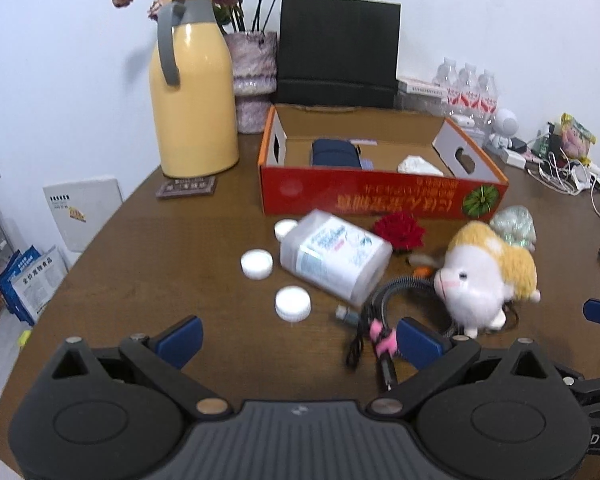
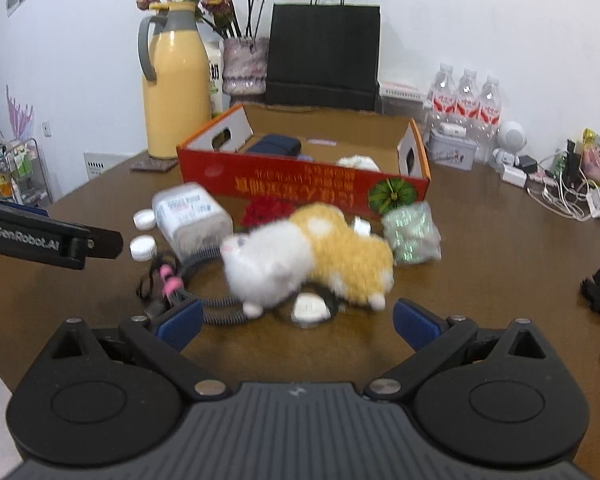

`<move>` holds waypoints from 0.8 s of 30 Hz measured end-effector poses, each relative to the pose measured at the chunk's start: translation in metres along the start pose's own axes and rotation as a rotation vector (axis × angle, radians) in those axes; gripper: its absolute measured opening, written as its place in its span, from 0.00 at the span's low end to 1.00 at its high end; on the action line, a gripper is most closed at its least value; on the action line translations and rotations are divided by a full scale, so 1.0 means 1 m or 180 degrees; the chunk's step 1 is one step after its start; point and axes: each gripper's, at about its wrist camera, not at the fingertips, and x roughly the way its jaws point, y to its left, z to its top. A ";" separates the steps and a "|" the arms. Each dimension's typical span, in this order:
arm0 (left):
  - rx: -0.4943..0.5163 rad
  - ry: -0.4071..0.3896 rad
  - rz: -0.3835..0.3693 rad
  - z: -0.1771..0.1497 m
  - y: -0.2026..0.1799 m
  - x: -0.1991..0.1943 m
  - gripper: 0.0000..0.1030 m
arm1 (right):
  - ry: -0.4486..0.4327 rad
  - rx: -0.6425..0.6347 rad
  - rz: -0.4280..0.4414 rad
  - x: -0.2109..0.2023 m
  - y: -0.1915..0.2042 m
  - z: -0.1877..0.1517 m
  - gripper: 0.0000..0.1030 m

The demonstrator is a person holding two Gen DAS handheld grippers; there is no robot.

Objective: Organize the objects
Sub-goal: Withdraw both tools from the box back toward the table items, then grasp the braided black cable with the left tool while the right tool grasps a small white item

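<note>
A red cardboard box [image 1: 380,196] [image 2: 300,184] stands open on the brown table, with a dark blue pouch [image 1: 334,154] and a white crumpled item [image 1: 416,166] inside. In front of it lie a white-and-yellow plush toy [image 1: 484,276] [image 2: 304,256], a clear plastic bottle [image 1: 336,256] [image 2: 190,216] on its side, three white caps [image 1: 256,263], a red flower [image 1: 398,230], a shiny green packet [image 2: 410,230] and a coiled black cable [image 1: 384,312] [image 2: 204,300]. My left gripper [image 1: 298,340] is open near the caps. My right gripper [image 2: 298,320] is open just short of the plush toy.
A yellow thermos jug [image 1: 192,96], a vase of dried flowers [image 1: 252,76] and a black paper bag [image 1: 338,50] stand behind the box. Water bottles [image 2: 466,100], a small white robot figure [image 2: 510,140] and tangled chargers [image 2: 560,192] crowd the right side.
</note>
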 end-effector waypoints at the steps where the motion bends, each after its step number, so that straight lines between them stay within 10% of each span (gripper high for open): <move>1: 0.0009 0.0023 -0.0002 -0.003 -0.001 0.001 1.00 | 0.0026 0.0005 -0.0014 0.001 -0.001 -0.004 1.00; 16: -0.0018 0.0147 0.0040 -0.010 -0.019 0.022 1.00 | 0.0055 0.0043 -0.0022 0.009 -0.014 -0.024 0.99; 24: -0.0191 0.0210 0.0141 -0.003 -0.023 0.051 1.00 | 0.0070 0.0156 0.0141 0.031 -0.022 -0.025 0.62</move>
